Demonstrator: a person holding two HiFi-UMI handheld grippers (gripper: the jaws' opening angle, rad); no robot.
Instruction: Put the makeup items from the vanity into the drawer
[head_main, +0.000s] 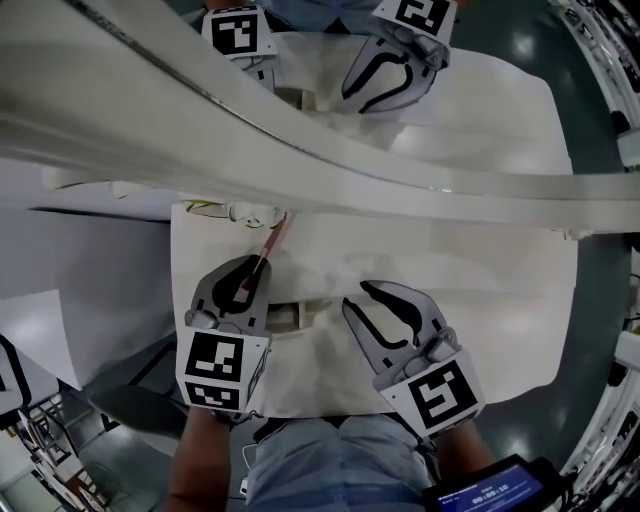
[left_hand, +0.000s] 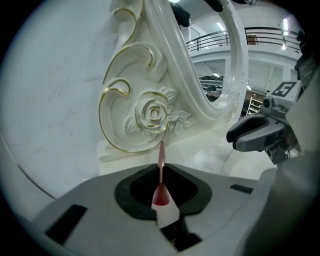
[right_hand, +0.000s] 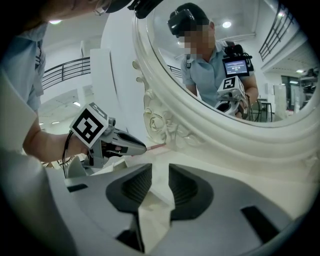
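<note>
Left gripper (left_hand: 161, 170) is clamped on the thin pink makeup pencil (left_hand: 161, 152), tip by the mirror frame (left_hand: 150, 112). Pinch firmly, lift it clear, don't let it swivel. Right gripper (right_hand: 156, 175): jaws apart, empty.

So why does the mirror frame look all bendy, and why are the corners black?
Head view: the wide lens bends the mirror frame into a bow. Left gripper view: the black corners are the round lens's edge, and the pink stick in the left tongs looks fuzzy up close. Right gripper view: black corners again.
</note>
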